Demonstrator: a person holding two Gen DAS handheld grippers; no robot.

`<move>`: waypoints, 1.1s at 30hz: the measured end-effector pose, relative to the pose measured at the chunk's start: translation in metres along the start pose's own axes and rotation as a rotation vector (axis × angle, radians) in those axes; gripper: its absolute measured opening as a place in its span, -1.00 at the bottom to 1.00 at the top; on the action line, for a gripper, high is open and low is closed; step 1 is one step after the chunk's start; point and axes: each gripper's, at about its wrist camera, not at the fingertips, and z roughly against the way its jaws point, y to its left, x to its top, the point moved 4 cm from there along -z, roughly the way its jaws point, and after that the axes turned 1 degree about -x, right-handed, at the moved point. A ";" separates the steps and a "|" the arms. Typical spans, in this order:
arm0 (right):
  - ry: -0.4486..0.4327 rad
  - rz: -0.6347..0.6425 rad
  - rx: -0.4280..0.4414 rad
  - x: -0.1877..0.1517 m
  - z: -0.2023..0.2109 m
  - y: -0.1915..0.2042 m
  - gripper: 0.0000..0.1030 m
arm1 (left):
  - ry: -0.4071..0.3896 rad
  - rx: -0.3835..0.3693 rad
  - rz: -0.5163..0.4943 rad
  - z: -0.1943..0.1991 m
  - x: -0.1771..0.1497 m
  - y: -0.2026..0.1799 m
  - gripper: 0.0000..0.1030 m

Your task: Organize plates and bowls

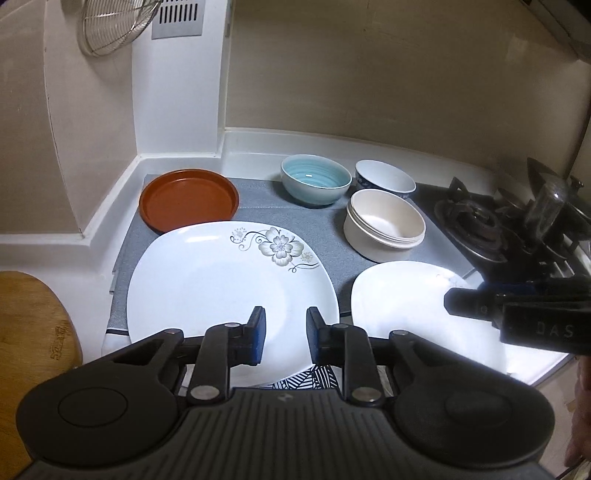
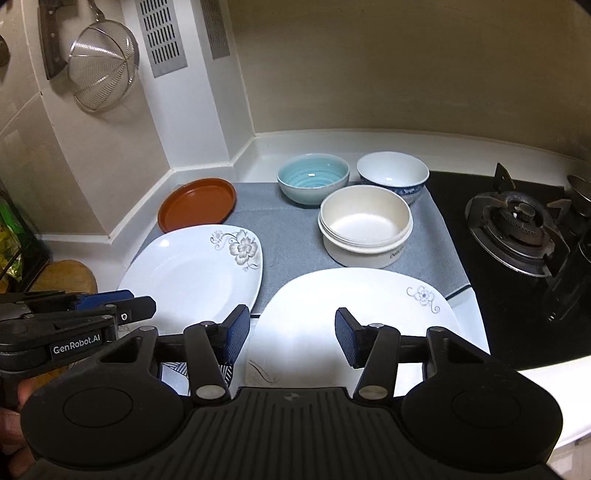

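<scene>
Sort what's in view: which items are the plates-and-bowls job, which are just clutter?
Job:
left white plate
right white plate
brown plate
teal bowl
blue-patterned bowl
cream bowl

Lying about:
strainer and cleaver on the wall
gas burner
cutting board
grey mat under the dishes

Three plates (image 2: 192, 273) (two white), three bowls (image 2: 365, 225)
</scene>
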 end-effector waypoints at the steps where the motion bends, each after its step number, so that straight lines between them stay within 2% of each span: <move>1: -0.002 0.004 -0.004 0.000 -0.001 0.000 -0.16 | -0.003 0.001 0.006 0.000 0.000 0.003 -0.56; 4: -0.013 0.002 0.010 0.002 -0.007 -0.001 -0.50 | -0.018 0.023 0.039 0.000 0.001 0.019 -0.61; 6: -0.016 -0.010 0.031 0.005 -0.014 -0.002 -0.59 | -0.018 0.054 0.081 -0.002 0.002 0.038 -0.62; 9: -0.004 -0.030 0.053 0.011 -0.031 0.000 -0.60 | -0.018 0.093 0.147 -0.009 0.004 0.072 -0.62; 15: 0.030 -0.048 0.106 0.032 -0.077 0.010 -0.57 | -0.011 0.120 0.243 -0.027 0.008 0.123 -0.62; 20: 0.067 -0.055 0.105 0.051 -0.120 0.018 -0.57 | 0.004 0.138 0.300 -0.039 0.008 0.140 -0.62; 24: 0.123 -0.050 0.100 0.054 -0.148 0.025 -0.46 | 0.024 0.130 0.328 -0.049 0.004 0.147 -0.62; 33: 0.211 -0.032 0.097 0.041 -0.171 0.033 -0.46 | 0.065 0.082 0.379 -0.067 -0.004 0.156 -0.62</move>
